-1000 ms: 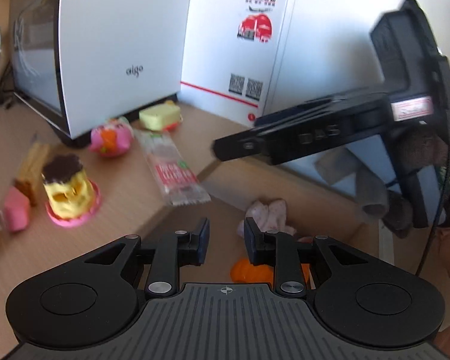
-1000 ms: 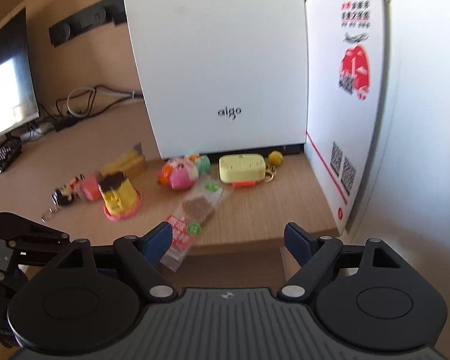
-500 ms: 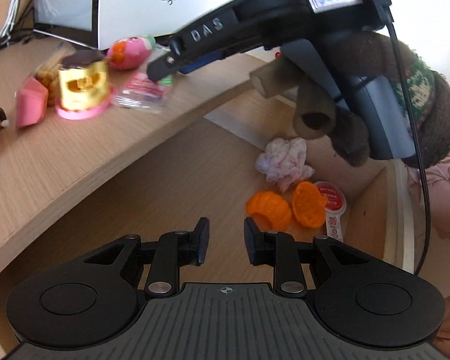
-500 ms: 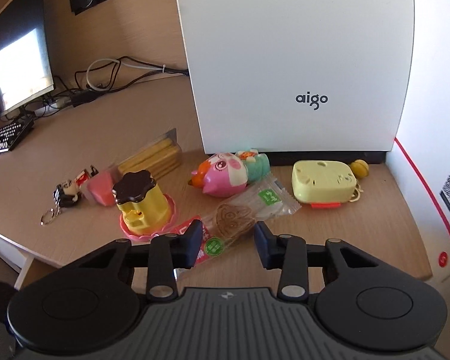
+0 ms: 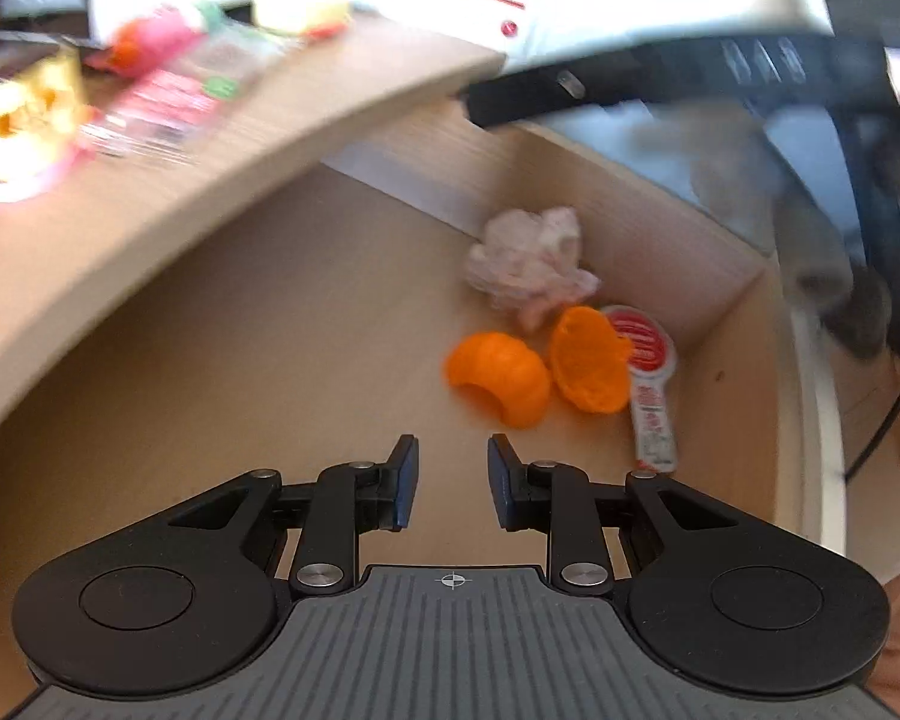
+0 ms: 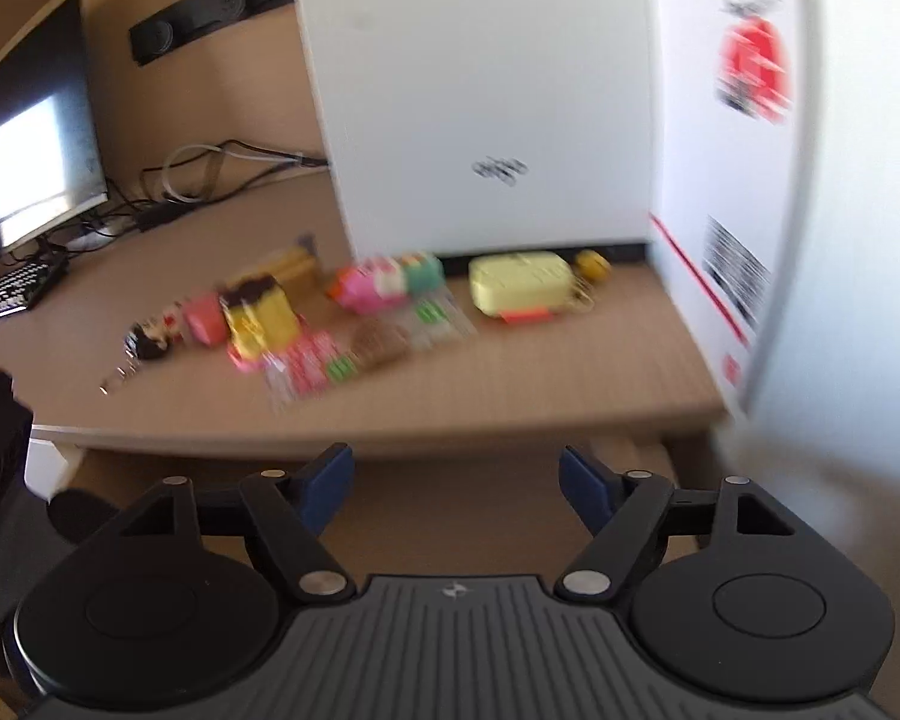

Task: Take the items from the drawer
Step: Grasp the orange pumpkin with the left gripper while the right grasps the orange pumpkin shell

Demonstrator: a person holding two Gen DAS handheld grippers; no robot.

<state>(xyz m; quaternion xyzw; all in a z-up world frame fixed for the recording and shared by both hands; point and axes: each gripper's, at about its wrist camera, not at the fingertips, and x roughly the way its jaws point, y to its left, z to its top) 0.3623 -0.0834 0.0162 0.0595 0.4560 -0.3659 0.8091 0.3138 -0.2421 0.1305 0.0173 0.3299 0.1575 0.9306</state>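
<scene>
The open wooden drawer (image 5: 240,390) holds a crumpled pale pink cloth (image 5: 528,270), two orange shell-like pieces (image 5: 498,378) (image 5: 591,360) and a red-and-white sachet (image 5: 648,372), all near its right wall. My left gripper (image 5: 453,480) hovers over the drawer floor just short of the orange pieces, its jaws open a little with nothing between them. My right gripper (image 6: 456,480) is open wide and empty, in front of the desk's front edge. In the left wrist view its dark body (image 5: 630,78) crosses above the drawer's far side.
On the desk top (image 6: 510,396) lie a yellow pudding toy (image 6: 261,312), a pink toy (image 6: 378,288), a snack packet (image 6: 354,354), a pale yellow box (image 6: 519,291) and a keychain (image 6: 144,342). Behind them stands a white computer case (image 6: 480,90). A monitor (image 6: 30,150) is at the far left.
My right gripper's jaws have widened and it has drawn back from over the desk items. My left gripper has come closer to the orange pieces in the drawer.
</scene>
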